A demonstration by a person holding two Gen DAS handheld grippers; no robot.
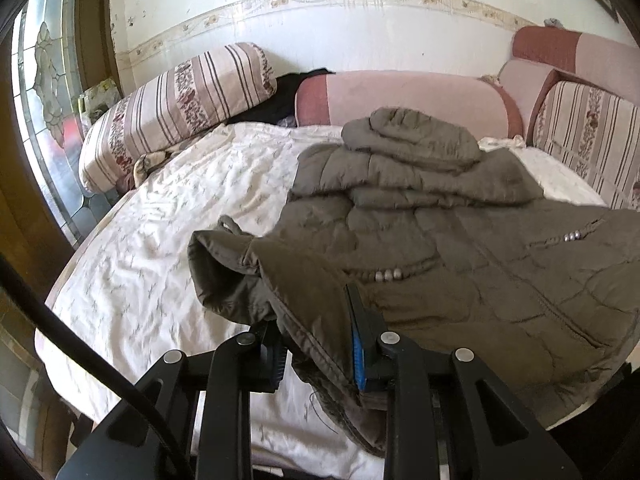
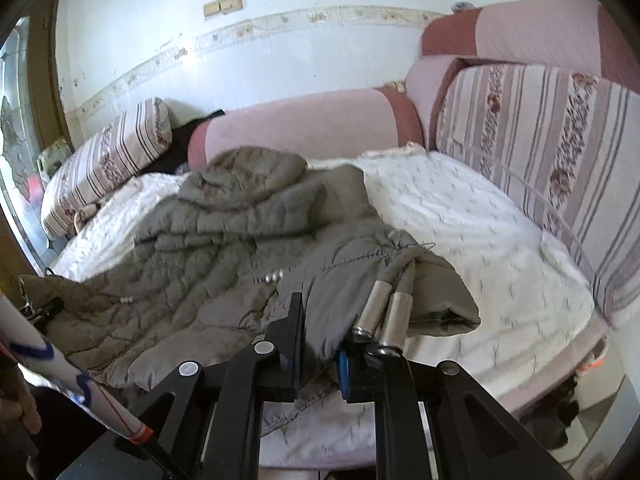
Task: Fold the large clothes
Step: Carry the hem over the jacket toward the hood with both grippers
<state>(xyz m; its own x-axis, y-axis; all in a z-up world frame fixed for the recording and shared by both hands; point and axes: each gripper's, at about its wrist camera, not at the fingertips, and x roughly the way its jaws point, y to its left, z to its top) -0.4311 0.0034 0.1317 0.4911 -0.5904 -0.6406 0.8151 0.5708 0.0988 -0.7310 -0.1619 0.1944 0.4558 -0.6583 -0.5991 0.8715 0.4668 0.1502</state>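
We find the quilted olive jacket [image 1: 460,240] spread over the white bedsheet [image 1: 140,240], hood [image 1: 412,136] bunched toward 12 o'clock near the pink bolster [image 1: 404,96].

Left claw [image 1: 320,340]: closed onto the jacket's hem/edge fabric at approx. 6 o'clock in the left wrist view. Cloth is pinched between the black finger and the blue-padded finger [image 1: 358,356]; gap between them is only as wide as the gathered fabric. A cuff or sleeve opening [image 1: 216,268] hangs just at 10 o'clock of the claw, lifted off the sheet.

Right claw [image 2: 320,340]: also clamped on jacket fabric, at 6 o'clock in the right wrist view, cloth filling the narrow gap. Two metal-tipped drawcord ends [image 2: 386,304] lie against the right finger, at approx. 1 o'clock of the grip. A folded flap of jacket [image 2: 444,296] rests on the sheet at 2 o'clock.

Surroundings, left wrist view: striped floral pillow [image 1: 180,108] at 10 o'clock, a dark garment [image 1: 280,96] between it and the bolster, striped cushion [image 1: 588,132] at 2 o'clock. Right wrist view is somewhat blurred.
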